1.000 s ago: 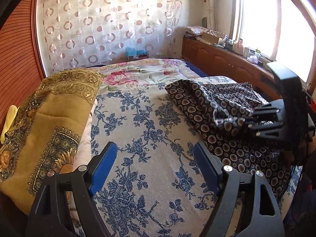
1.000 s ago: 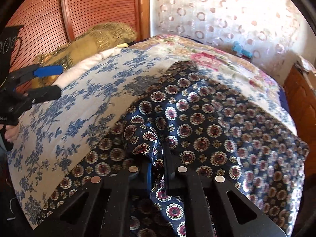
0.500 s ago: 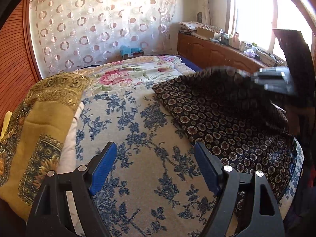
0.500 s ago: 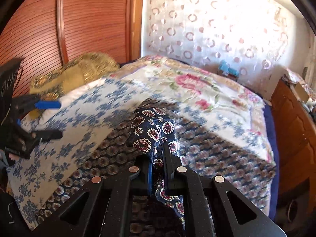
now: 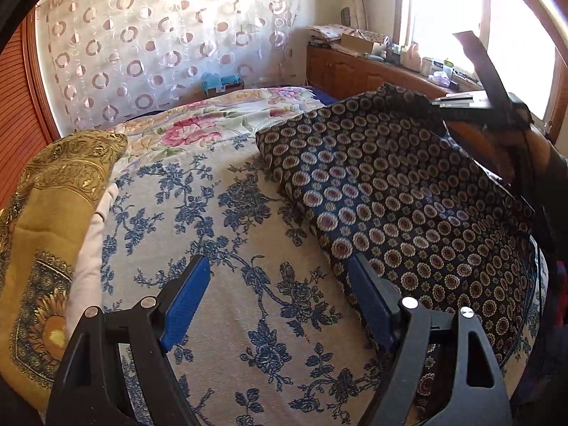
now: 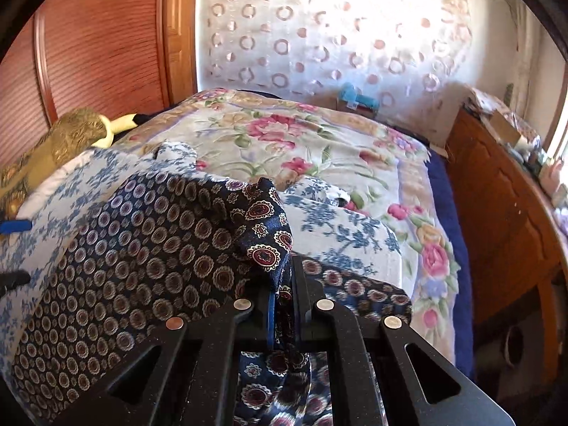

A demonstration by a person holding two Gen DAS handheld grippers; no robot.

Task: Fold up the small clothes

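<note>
A dark navy garment with round medallion print (image 5: 408,191) lies on the right half of the bed, one edge lifted off the cover. My right gripper (image 6: 282,284) is shut on that lifted edge of the navy garment (image 6: 149,248), a bunch of cloth sticking up between its fingers. In the left wrist view the right gripper (image 5: 472,101) hangs at the upper right, holding the cloth up. My left gripper (image 5: 278,301) stands open above the blue-flowered bedcover (image 5: 220,248), its right blue pad (image 5: 369,301) close to the garment's near edge, nothing between its pads.
A yellow-gold patterned cushion (image 5: 46,230) lies along the bed's left side. A pink-flowered quilt (image 6: 301,142) covers the far end. A wooden cabinet (image 6: 504,213) with clutter on top runs along the right under the window. A ribbed wooden wardrobe (image 6: 99,42) stands at left.
My right gripper has lifted the garment's edge up and carried it toward the far end of the bed, spreading the cloth. The left gripper has drifted slightly forward, still open.
</note>
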